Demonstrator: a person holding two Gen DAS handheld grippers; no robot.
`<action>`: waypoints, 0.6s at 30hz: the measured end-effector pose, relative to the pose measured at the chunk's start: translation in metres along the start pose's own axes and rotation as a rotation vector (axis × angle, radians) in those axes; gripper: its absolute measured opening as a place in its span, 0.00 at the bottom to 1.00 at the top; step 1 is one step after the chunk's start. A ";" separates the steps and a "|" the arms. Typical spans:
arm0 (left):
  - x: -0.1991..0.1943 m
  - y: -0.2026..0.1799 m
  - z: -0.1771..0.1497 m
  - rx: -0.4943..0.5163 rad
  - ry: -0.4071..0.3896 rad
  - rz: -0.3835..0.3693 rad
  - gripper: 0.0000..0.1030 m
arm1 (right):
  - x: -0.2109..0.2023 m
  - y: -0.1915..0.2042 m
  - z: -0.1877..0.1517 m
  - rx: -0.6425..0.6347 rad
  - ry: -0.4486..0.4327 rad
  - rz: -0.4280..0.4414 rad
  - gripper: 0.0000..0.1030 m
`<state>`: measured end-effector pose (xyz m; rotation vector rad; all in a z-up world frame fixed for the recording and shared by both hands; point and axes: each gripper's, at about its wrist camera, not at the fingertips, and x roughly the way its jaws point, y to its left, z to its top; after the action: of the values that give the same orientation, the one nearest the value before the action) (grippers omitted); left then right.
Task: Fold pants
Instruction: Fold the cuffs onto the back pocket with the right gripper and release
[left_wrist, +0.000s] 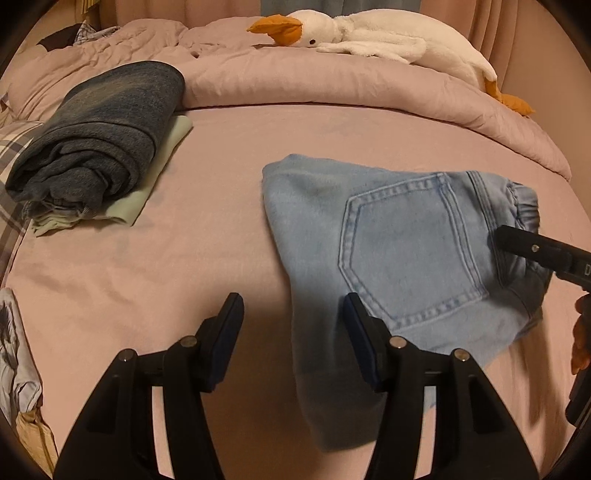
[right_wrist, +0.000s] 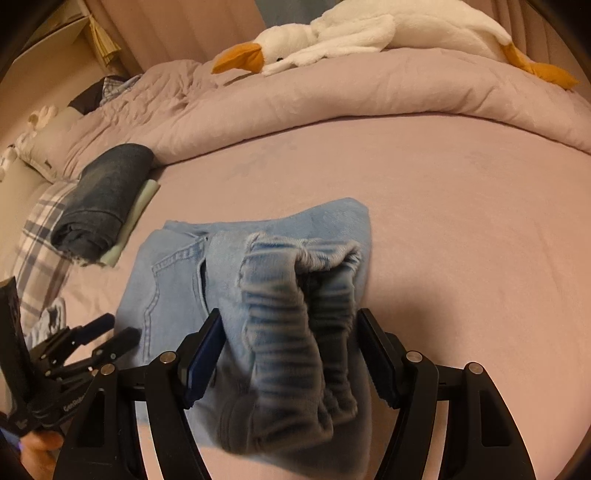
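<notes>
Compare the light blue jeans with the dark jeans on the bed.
The light blue jeans are pale, lie loosely folded mid-bed, pocket up. The dark jeans are deep blue, rolled tighter, and sit on a pale green cloth near the quilt. Both are folded denim on the pink sheet.

- A pink bed sheet (left_wrist: 229, 155) covers the bed.
- A pink duvet (left_wrist: 332, 81) lies bunched along the far side of the bed.
- A white plush goose (left_wrist: 388, 35) with an orange beak and orange feet lies stretched out on the duvet.
- A dark blue folded garment (left_wrist: 107, 133) sits on the left, on top of a pale green folded cloth (left_wrist: 162, 155).
- A plaid fabric (right_wrist: 40, 243) lies just beside that stack.
- A pale printed cloth (left_wrist: 14, 354) lies crumpled at the left edge.
</notes>
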<state>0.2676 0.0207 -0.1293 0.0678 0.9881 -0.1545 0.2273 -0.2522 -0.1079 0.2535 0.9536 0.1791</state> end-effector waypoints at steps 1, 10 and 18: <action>0.001 -0.001 -0.001 0.006 0.000 0.003 0.54 | -0.004 0.001 -0.003 -0.010 -0.005 -0.012 0.67; 0.016 -0.004 -0.006 0.017 -0.001 0.045 0.57 | 0.020 -0.010 -0.018 -0.041 0.055 -0.103 0.73; 0.001 0.001 -0.012 -0.077 -0.016 0.060 0.67 | 0.010 -0.015 -0.030 0.008 0.004 -0.125 0.86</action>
<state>0.2583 0.0228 -0.1364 0.0256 0.9736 -0.0622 0.2089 -0.2597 -0.1361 0.2006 0.9709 0.0611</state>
